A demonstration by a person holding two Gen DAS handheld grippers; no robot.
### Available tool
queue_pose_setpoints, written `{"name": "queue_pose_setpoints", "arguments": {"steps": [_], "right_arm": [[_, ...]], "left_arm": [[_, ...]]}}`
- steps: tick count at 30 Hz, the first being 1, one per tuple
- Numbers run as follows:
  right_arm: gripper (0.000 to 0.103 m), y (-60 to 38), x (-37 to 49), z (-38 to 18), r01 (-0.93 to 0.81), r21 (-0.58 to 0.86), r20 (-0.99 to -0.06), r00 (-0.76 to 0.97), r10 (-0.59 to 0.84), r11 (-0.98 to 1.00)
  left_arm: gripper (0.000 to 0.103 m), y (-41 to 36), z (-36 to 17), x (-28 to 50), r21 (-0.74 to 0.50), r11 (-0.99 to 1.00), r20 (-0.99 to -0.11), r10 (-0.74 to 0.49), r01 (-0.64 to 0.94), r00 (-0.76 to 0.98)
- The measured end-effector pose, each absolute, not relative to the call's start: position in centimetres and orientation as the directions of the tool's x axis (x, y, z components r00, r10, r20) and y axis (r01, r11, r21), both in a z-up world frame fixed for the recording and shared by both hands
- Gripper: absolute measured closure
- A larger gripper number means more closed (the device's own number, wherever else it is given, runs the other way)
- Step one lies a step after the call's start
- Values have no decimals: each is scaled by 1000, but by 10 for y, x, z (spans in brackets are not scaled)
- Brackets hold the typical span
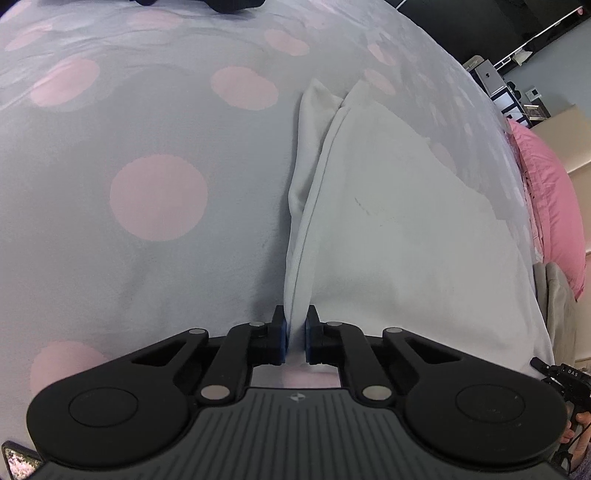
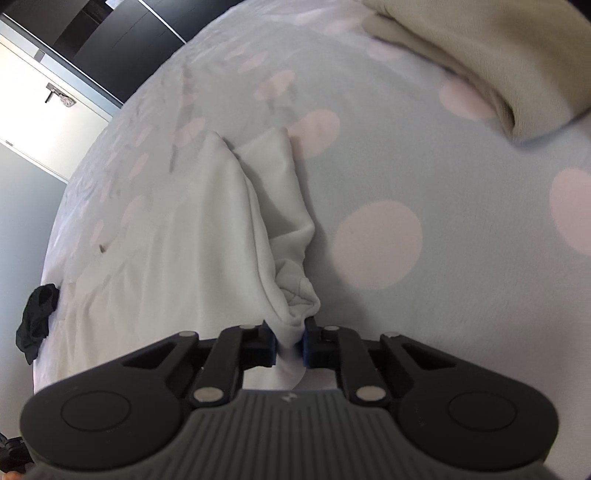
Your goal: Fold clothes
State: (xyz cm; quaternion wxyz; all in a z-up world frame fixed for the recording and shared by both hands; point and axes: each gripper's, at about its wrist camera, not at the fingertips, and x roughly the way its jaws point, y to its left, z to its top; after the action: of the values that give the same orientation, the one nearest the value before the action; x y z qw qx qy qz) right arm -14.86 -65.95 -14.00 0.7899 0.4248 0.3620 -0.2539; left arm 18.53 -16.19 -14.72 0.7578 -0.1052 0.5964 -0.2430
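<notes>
A white garment [image 1: 399, 229] lies on a grey bedspread with pink dots [image 1: 110, 147]. My left gripper [image 1: 295, 338] is shut on the garment's near edge, where a folded hem runs away from the jaws. In the right wrist view the same white garment [image 2: 192, 236] spreads to the left. My right gripper [image 2: 290, 345] is shut on a bunched, stitched corner of it. Both grippers hold the cloth low, close to the bedspread [image 2: 443, 184]. The other gripper [image 1: 565, 380] shows at the right edge of the left wrist view.
A beige folded garment [image 2: 480, 55] lies at the far right of the bed. A black piece of clothing [image 2: 37, 325] lies at the left bed edge, and dark clothing [image 1: 229, 5] at the far edge. A pink pillow [image 1: 554, 206] is to the right.
</notes>
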Motion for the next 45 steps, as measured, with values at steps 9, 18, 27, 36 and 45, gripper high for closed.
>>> {"name": "queue_pose_setpoints", "arguments": {"steps": [9, 18, 27, 36, 45], "right_arm": [[93, -670, -193, -70, 709, 539, -750, 649, -123, 454], [93, -659, -286, -63, 776, 490, -829, 556, -62, 398], [93, -634, -351, -74, 801, 429, -868, 493, -56, 417], [77, -616, -357, -100, 805, 296, -927, 371, -48, 514], [65, -619, -358, -57, 781, 261, -869, 446, -213, 568]], "left_arm": [[97, -166, -100, 150, -467, 849, -852, -507, 246, 130], [97, -169, -77, 69, -388, 844, -907, -420, 371, 5], [97, -176, -84, 14, -310, 815, -945, -319, 489, -66], [93, -185, -86, 10, -263, 801, -962, -259, 538, -84], [80, -193, -53, 30, -266, 783, -921, -379, 563, 92]]}}
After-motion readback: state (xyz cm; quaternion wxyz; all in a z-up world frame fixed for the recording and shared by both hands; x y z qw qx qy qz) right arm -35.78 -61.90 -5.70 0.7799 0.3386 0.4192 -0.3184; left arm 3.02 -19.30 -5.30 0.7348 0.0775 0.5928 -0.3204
